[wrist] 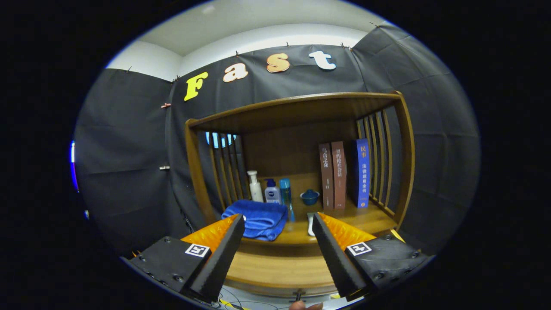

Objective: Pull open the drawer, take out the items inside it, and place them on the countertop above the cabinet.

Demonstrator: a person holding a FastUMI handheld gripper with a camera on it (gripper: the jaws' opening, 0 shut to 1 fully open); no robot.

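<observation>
Gripper (277,228) open, towel (258,219), books (340,174) beyond

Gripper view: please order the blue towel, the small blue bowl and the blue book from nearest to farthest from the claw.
The claw is open.
1. Blue towel, just ahead of its fingers.
2. Small blue bowl, farther back.
3. Blue book, upright beside the slats.

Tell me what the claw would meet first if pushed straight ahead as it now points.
The claw, open and holding nothing, points at the countertop. Likely first contact is the folded blue towel near its front edge, though depth is unclear.
</observation>
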